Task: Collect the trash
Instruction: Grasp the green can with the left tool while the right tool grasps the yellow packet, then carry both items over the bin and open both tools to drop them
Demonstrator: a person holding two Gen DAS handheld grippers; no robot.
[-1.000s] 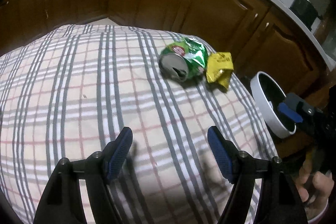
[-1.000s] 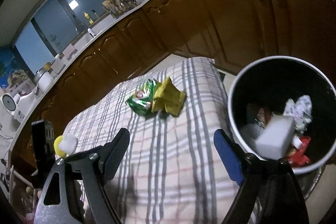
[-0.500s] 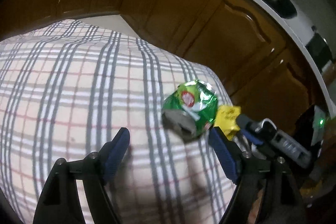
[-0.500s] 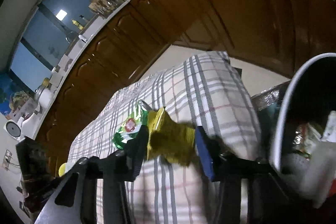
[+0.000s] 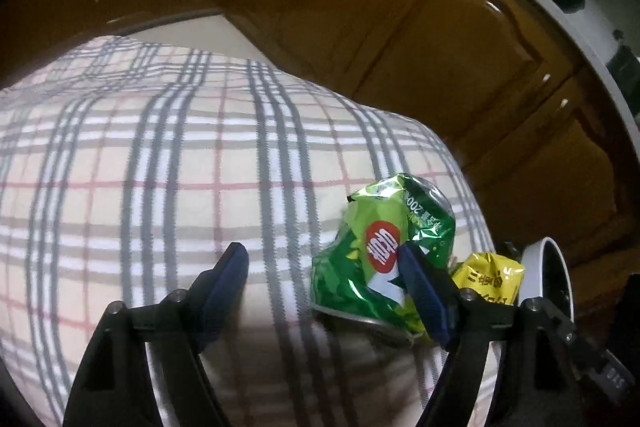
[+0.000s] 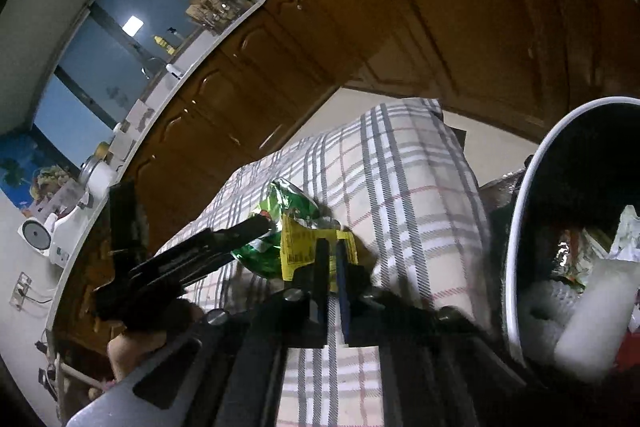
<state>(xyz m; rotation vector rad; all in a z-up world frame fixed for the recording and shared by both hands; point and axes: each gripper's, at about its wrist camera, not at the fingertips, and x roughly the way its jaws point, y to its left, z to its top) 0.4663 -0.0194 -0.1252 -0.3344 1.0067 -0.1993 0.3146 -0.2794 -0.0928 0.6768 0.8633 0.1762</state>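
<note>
A crushed green can [image 5: 384,247] lies near the right edge of the plaid tablecloth [image 5: 160,187], with a crumpled yellow wrapper [image 5: 488,279] just to its right. My left gripper [image 5: 324,279] is closing. The can sits against its right finger and stands well apart from the left one, so nothing is pinched. In the right wrist view my right gripper [image 6: 331,261] is shut on the yellow wrapper [image 6: 300,247], which lies against the green can [image 6: 288,205]. One black finger [image 6: 240,231] of the left gripper reaches the can from the left.
A white-rimmed dark bin [image 6: 520,227] holding several pieces of trash stands just past the table's right edge; its rim [image 5: 556,267] shows beside the wrapper. Brown wooden cabinets [image 5: 440,47] run behind the table. A hand [image 6: 132,347] holds the left gripper.
My left gripper moved forward and right until the green can is at its right finger. My right gripper swung from the bin to the yellow wrapper and shut on it.
</note>
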